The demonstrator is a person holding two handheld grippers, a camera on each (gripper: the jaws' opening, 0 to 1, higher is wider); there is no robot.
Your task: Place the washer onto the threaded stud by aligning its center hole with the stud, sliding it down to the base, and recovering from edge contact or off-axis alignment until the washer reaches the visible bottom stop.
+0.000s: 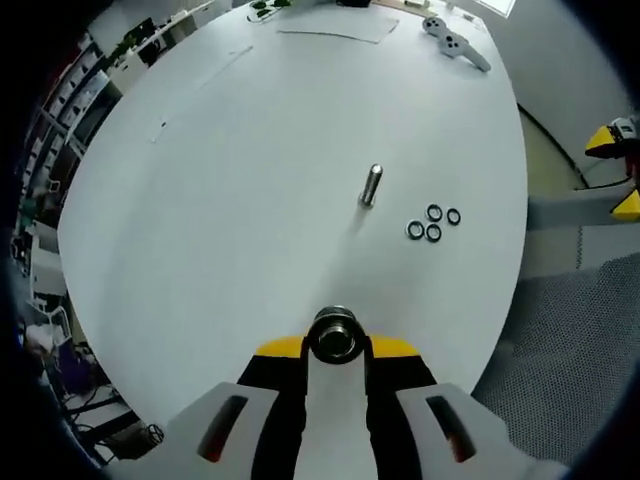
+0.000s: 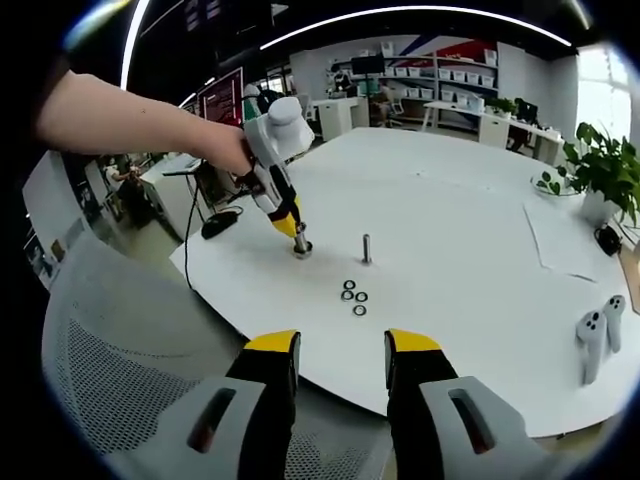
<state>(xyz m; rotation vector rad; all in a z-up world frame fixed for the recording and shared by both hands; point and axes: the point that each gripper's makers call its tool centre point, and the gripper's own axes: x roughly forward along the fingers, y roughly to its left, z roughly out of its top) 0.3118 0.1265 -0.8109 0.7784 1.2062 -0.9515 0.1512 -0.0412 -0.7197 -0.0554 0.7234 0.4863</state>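
Right gripper [image 2: 342, 355] jaws apart, hovering off the white table [image 2: 450, 240] edge. Left gripper [image 2: 298, 243] tip down on table near upright stud [image 2: 367, 248]; washers [image 2: 353, 297] just beside the stud.

The table [image 1: 250, 180] is white, smooth and matt. The stud [image 1: 371, 185] is shiny grey metal. Four washers [image 1: 433, 223] look like dark, smooth metal rings. The tongs [image 2: 340, 350] are hard plastic, yellow at the tips. The chair [image 2: 130, 370] has grey mesh cloth.
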